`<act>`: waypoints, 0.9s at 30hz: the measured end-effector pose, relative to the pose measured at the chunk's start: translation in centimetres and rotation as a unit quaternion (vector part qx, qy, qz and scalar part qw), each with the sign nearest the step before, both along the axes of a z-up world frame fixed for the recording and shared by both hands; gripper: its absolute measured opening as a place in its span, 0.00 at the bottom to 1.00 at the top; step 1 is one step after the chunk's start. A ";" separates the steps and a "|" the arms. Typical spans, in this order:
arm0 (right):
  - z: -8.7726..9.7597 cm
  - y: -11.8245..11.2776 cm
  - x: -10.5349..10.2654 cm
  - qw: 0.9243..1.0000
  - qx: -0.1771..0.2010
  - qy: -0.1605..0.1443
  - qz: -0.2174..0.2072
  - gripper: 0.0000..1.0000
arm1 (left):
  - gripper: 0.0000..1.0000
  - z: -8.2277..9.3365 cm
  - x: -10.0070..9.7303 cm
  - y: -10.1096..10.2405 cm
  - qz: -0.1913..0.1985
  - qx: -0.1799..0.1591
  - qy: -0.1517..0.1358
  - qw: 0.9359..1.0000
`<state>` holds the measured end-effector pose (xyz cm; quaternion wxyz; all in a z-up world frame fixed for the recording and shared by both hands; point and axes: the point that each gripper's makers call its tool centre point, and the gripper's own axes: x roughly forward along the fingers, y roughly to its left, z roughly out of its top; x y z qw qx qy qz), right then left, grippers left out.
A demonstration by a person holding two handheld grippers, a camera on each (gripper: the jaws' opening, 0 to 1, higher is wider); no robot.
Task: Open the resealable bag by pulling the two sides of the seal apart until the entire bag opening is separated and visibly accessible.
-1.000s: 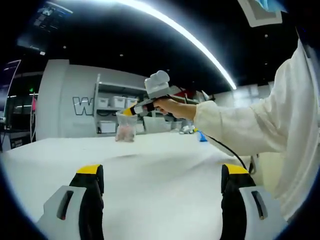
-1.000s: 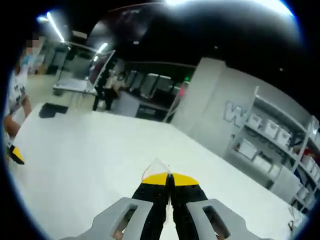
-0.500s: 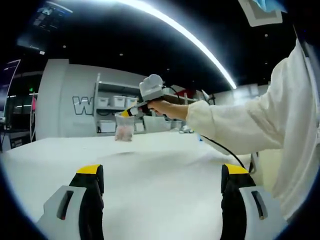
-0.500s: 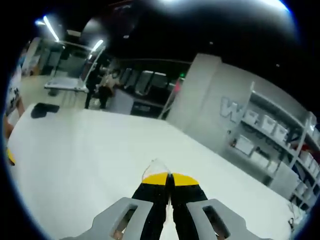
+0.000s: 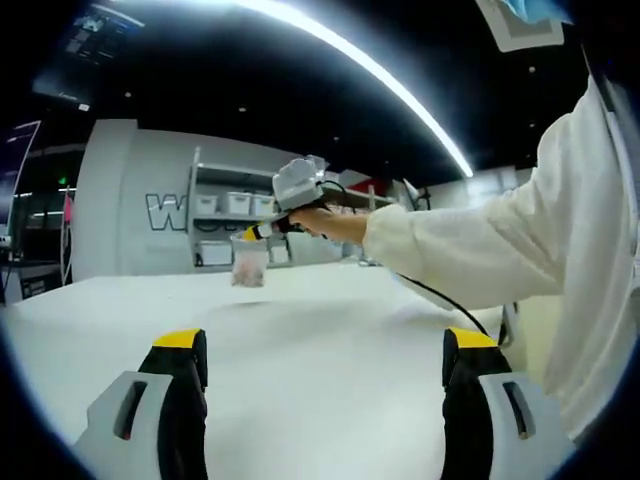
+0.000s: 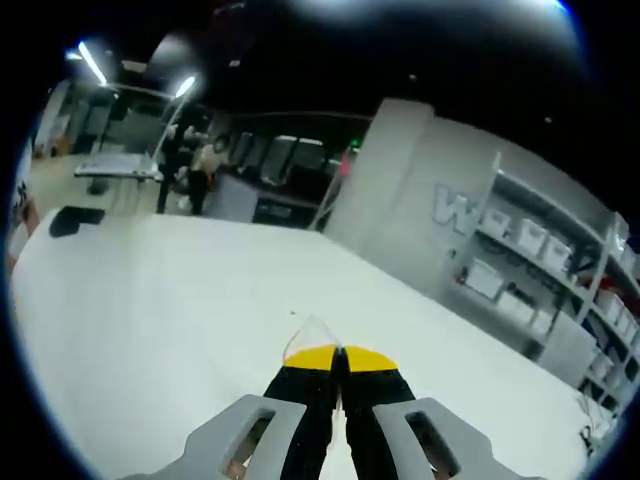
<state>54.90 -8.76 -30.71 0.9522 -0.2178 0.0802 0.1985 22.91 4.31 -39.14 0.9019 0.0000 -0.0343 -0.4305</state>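
Left gripper view: low over bench [image 5: 330,340], facing shelving [image 5: 235,205]. Right gripper view: higher, angled down across bench. Shared: bench and shelving.

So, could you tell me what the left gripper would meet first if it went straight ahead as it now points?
Probably nothing soon: between the open jaws of the left gripper lies bare white table. The bag, held up by the right gripper, hangs left of that line, though depth is unclear.
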 end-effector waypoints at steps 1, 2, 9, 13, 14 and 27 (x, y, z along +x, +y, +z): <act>0.0 0.0 0.1 1.000 0.000 0.000 -0.001 0.00 | 0.97 0.0 0.0 0.0 0.000 0.000 0.000 1.000; 0.1 -0.1 0.3 1.000 0.001 -0.001 -0.003 0.00 | 0.97 0.0 0.0 0.0 0.001 0.000 0.000 1.000; 0.5 -0.8 2.3 1.000 0.003 -0.009 -0.024 0.00 | 0.97 0.1 0.1 0.1 0.002 0.004 0.000 1.000; 0.1 -0.9 3.2 0.999 -0.003 -0.011 -0.035 0.00 | 0.97 0.1 0.1 0.1 0.003 0.005 -0.001 1.000; 0.0 -0.9 3.5 0.999 -0.008 -0.012 -0.038 0.00 | 0.97 0.1 0.1 0.1 0.003 0.005 -0.001 1.000; -3.6 1.0 5.9 0.997 -0.045 -0.002 -0.057 0.00 | 0.97 0.0 0.6 0.0 0.003 0.007 -0.001 1.000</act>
